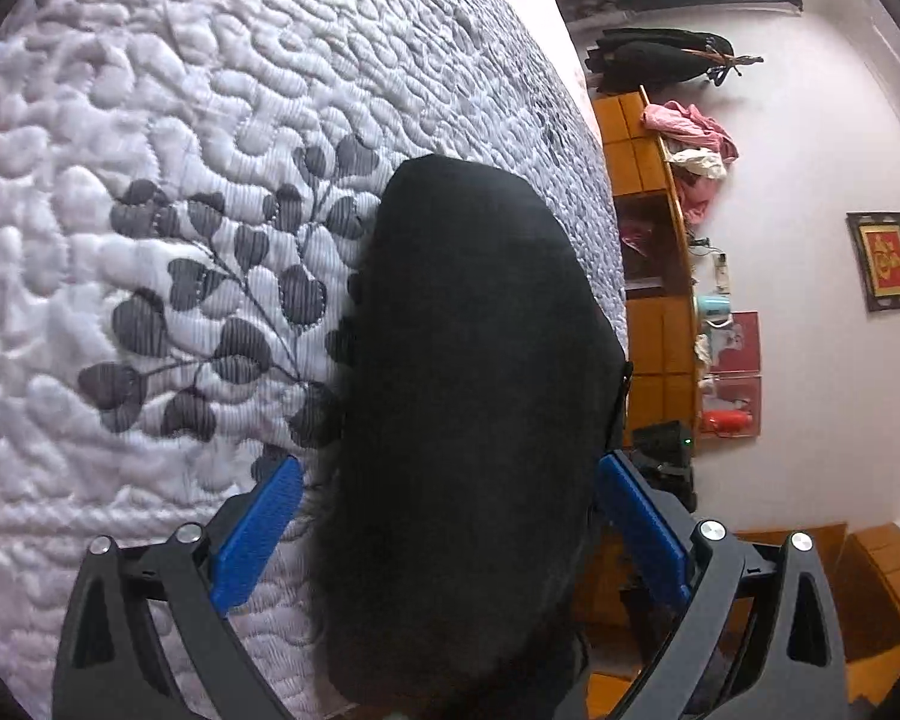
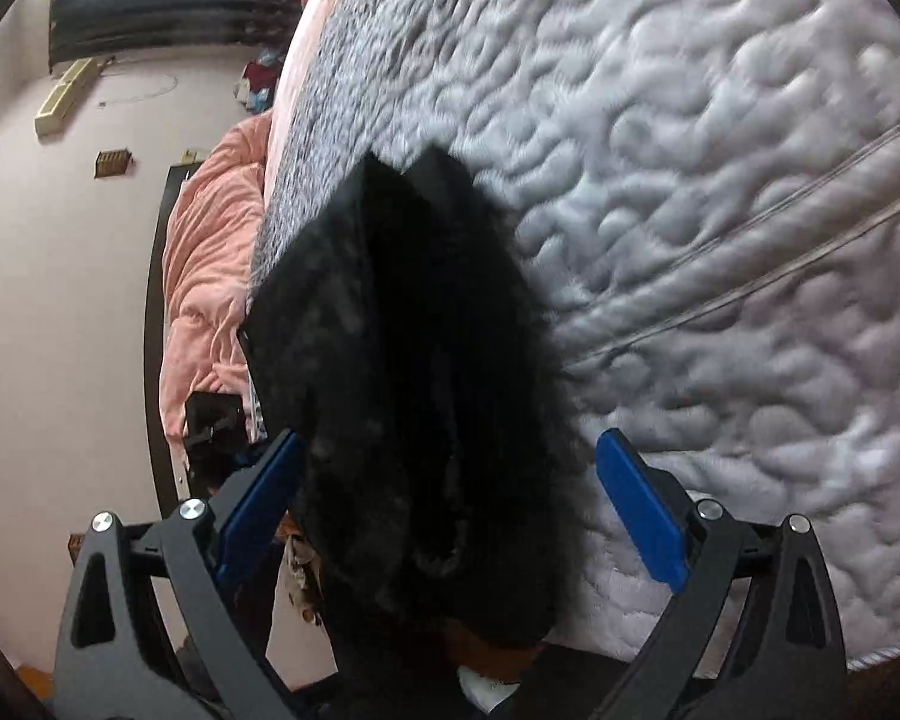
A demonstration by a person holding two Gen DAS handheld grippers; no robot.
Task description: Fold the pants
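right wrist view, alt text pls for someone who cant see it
Black pants lie on a white quilted bedspread between the wide-open jaws of the right gripper, whose blue pads do not press on the fabric. A pink blanket lies beyond the bed's edge on the left.

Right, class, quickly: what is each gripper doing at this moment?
Left gripper: open, black pants between its fingers, not pinched.
Right gripper: open, pants between its fingers, not pinched.
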